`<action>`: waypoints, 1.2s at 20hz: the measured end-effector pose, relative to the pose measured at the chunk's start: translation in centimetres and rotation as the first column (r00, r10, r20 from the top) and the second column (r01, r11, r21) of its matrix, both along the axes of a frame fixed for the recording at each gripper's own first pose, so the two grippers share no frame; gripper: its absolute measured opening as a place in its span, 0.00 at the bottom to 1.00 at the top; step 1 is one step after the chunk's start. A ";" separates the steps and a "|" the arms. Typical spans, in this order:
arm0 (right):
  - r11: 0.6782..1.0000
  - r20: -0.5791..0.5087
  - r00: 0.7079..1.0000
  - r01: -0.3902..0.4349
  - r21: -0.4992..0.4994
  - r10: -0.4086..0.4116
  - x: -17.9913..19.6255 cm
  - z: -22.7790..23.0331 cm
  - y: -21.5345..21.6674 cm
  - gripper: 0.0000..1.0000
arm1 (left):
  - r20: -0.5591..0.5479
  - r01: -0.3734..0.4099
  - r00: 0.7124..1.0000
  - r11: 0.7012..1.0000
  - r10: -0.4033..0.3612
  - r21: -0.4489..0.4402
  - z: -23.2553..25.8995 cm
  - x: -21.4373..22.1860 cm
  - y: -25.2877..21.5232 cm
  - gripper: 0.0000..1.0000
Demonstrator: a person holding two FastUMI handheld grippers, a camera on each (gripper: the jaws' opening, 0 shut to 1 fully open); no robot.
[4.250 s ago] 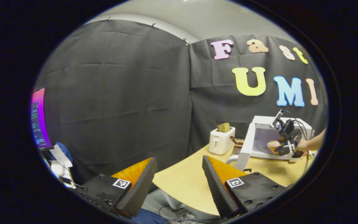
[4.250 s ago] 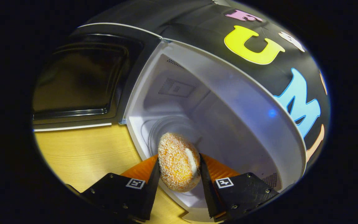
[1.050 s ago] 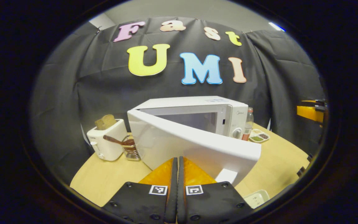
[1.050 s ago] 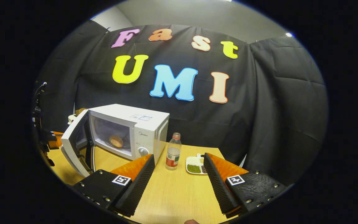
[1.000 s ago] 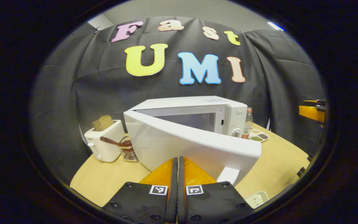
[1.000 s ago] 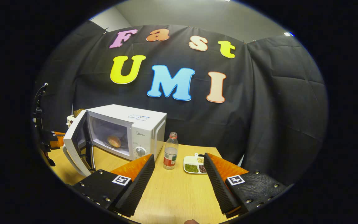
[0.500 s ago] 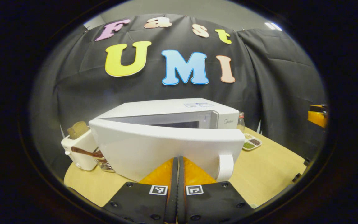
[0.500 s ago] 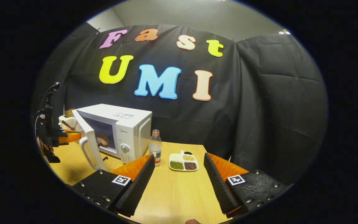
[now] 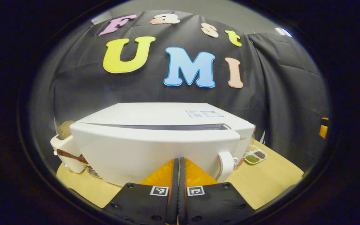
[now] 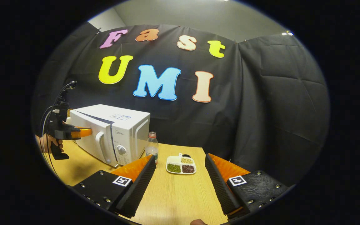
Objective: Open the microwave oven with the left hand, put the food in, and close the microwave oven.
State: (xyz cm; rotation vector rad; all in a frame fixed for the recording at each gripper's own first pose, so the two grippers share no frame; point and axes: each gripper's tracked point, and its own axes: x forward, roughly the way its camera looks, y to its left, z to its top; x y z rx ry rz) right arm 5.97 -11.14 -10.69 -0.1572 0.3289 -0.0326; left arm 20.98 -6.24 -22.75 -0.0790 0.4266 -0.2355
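The white microwave stands close in front in the left gripper view. Its door is almost flush with the body, with a thin dark gap along the top, and the door handle is at the right. My left gripper is shut with nothing between its fingers, its tips against the door's face. In the right gripper view the microwave is at the left, with the left gripper touching its door. My right gripper hangs open over the table, holding nothing. The food is hidden behind the door.
A white toaster with bread and a utensil rack stand left of the microwave. To its right are a bottle and a small divided tray of beans. A hand holds the left gripper. The wooden table stretches below my right gripper.
The left gripper, shut, pushed the door from about half open to nearly flush. Earlier the right gripper left the breaded bun inside, opened and drew back to the right.
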 end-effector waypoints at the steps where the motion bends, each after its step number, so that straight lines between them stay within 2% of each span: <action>1: 1.000 -0.004 1.000 0.001 0.003 -0.001 -0.1 -0.1 -0.1 0.97 | 0.000 -0.006 1.000 1.000 0.006 -0.003 0.0 0.5 -0.1 0.07; 5: 1.000 -0.007 1.000 0.006 0.012 -0.006 0.2 -0.4 -0.6 0.97 | 0.005 -0.018 1.000 1.000 0.018 -0.012 -0.2 1.1 0.0 0.08; 6: 1.000 -0.010 1.000 0.005 0.017 -0.005 0.2 -0.6 -0.7 0.97 | 0.010 -0.023 1.000 1.000 0.023 -0.017 -0.3 1.1 0.0 0.04; 8: 1.000 -0.009 1.000 0.003 0.026 -0.002 0.3 -0.6 -0.8 0.97 | 0.017 -0.028 0.999 1.000 0.028 -0.003 -0.2 1.4 0.1 0.08; 10: 0.999 -0.010 1.000 -0.016 0.051 0.017 0.5 -0.4 0.0 0.97 | -0.014 -0.033 0.999 0.998 0.034 0.052 -0.6 2.3 0.0 0.08; 13: 0.996 0.008 0.999 -0.053 0.073 0.053 1.2 0.3 1.4 0.97 | -0.017 -0.036 0.999 0.997 0.037 0.062 0.1 1.6 -0.2 0.12; 17: 0.989 0.058 0.994 -0.100 0.105 0.094 1.8 2.1 3.6 0.97 | 0.059 -0.030 0.998 0.999 0.028 0.026 5.2 -1.7 0.2 0.12; 21: 0.977 0.094 0.989 -0.130 0.170 0.116 1.8 3.3 6.1 0.97 | 0.177 -0.052 0.983 0.998 0.048 0.021 11.9 -6.4 2.8 0.11; 24: 0.967 0.116 0.983 -0.165 0.193 0.144 1.3 3.8 8.2 0.97 | 0.215 -0.073 0.974 0.997 0.065 0.028 14.7 -9.7 5.1 0.11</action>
